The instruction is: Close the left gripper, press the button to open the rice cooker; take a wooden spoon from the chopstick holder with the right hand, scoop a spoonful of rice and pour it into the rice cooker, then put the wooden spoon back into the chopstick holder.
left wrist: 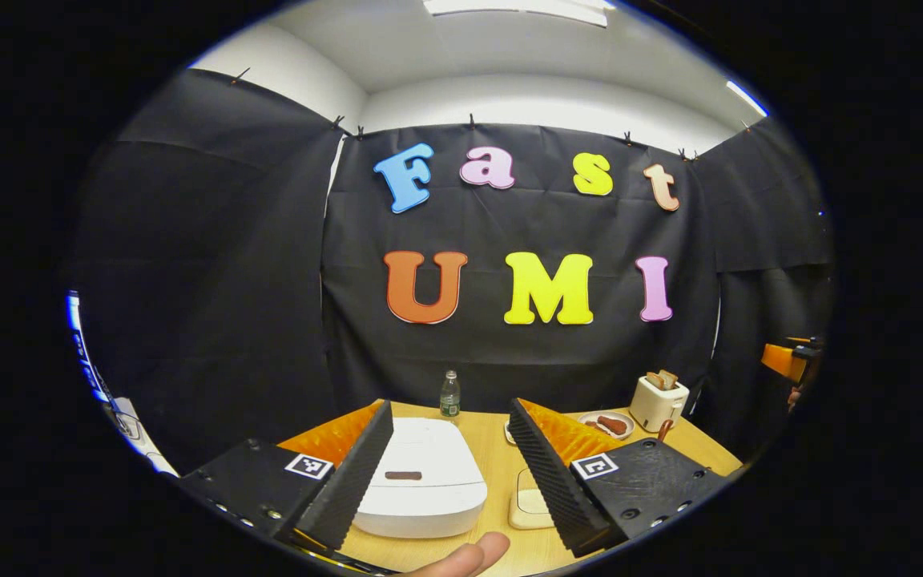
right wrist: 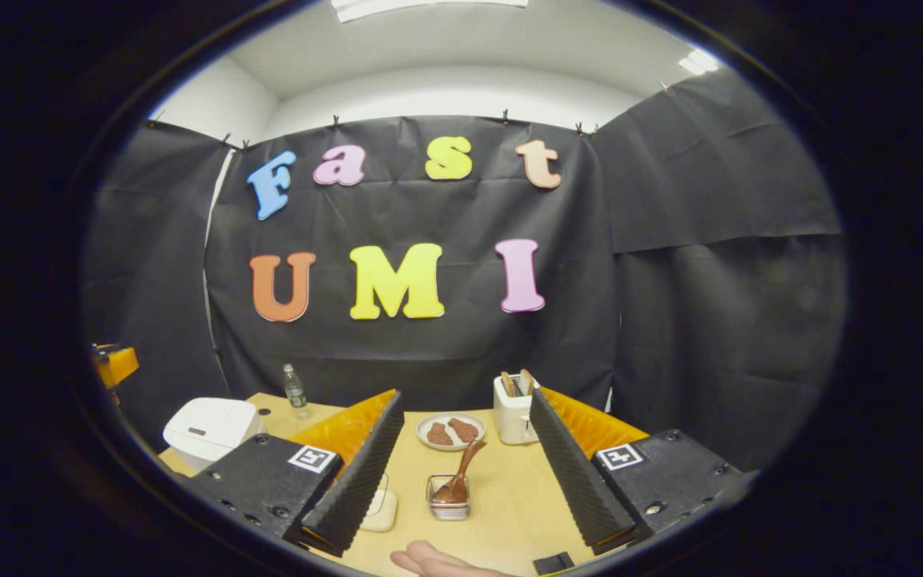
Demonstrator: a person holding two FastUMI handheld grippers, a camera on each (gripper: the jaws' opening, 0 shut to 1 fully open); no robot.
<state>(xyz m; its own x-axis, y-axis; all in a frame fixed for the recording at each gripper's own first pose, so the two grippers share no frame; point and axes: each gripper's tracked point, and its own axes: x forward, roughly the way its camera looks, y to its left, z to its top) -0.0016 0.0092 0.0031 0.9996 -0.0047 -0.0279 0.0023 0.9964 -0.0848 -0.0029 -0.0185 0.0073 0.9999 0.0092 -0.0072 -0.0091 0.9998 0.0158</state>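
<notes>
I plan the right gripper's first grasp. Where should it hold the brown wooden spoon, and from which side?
Grip the brown wooden spoon on its upper handle, coming from above and in front. Its bowl sits down in the small clear holder, and the handle leans up to the right, free of the rim.

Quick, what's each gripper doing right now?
Left gripper: open, holding nothing, above the rice cooker.
Right gripper: open, holding nothing, facing the wooden spoon.

Bottle [right wrist: 295,389], toaster [right wrist: 513,410] (bread inside), plate [right wrist: 451,431].
</notes>
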